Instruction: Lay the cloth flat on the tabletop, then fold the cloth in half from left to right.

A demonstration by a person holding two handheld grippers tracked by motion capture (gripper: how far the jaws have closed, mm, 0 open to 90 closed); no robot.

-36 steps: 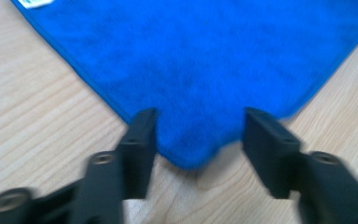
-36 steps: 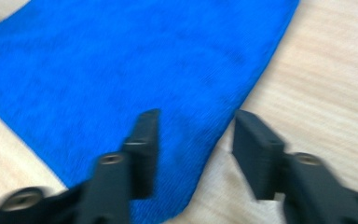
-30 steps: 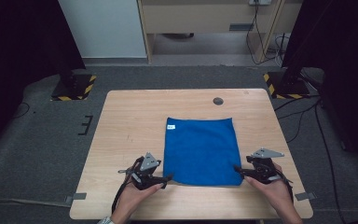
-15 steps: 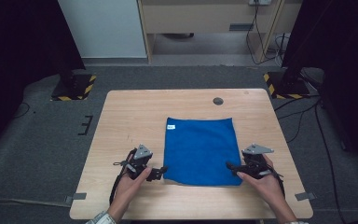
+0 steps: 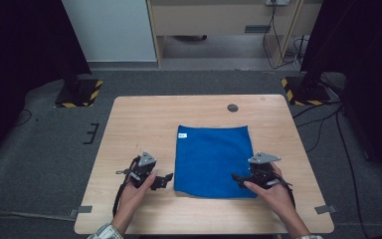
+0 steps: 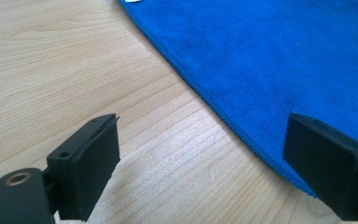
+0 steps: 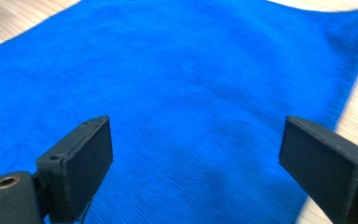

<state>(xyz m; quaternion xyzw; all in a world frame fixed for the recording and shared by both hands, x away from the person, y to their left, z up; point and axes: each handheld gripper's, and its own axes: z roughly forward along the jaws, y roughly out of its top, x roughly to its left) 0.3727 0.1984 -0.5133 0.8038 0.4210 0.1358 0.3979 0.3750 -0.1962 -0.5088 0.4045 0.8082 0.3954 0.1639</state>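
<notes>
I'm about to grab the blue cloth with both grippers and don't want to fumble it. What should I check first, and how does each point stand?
1. Left gripper jaws open, nothing between them: ok.
2. Right gripper jaws open, nothing clamped: ok.
3. Blue cloth lies flat on the table, no bunching: ok.
4. Left gripper lined up on the cloth's edge: not ok; its tips sit over bare wood just off the near left edge.
5. Right gripper over the cloth: ok; its tips are over the near right part.
6. Small dark disc clear of the cloth: ok, apart at the far side.

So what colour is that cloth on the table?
Bright blue cloth, plain; right gripper view shows it best.
</notes>
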